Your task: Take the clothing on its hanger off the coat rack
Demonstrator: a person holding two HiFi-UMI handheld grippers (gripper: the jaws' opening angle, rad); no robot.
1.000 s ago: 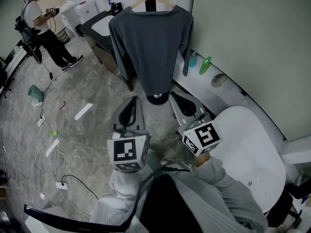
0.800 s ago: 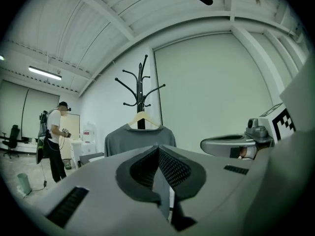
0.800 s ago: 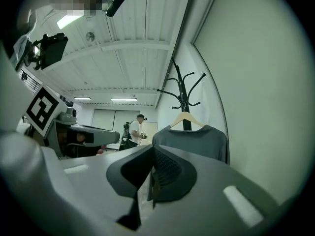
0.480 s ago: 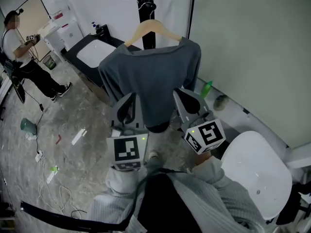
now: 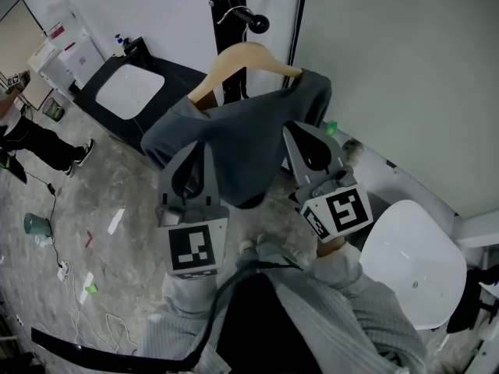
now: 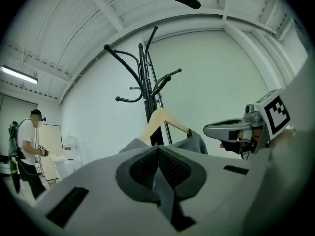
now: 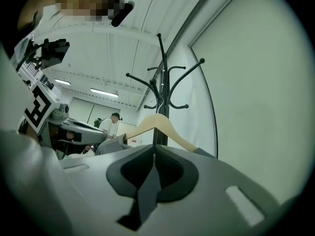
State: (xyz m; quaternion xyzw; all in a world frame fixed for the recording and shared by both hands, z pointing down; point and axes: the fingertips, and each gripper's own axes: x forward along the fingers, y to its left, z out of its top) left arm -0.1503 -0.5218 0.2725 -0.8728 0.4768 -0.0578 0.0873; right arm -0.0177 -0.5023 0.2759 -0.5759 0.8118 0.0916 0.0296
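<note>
Head view has the grey top point(image 5: 234, 142) in the upper middle of the frame, draped on a wooden hanger point(image 5: 248, 55) that hangs against the black coat rack point(image 5: 228, 37). Your left gripper point(image 5: 196, 148) and right gripper point(image 5: 295, 131) sit just under it, one on each side, tips overlapping the fabric. Can't tell from here if they actually touch it. Both gripper views show the jaws pressed fully together with nothing between them, and the hanger and rack are straight ahead beyond the tips. Further out you've got a white chair point(image 5: 413, 263) at lower right, a black table point(image 5: 168, 72) at upper left, and a person point(image 5: 23, 135) at the left edge.
</note>
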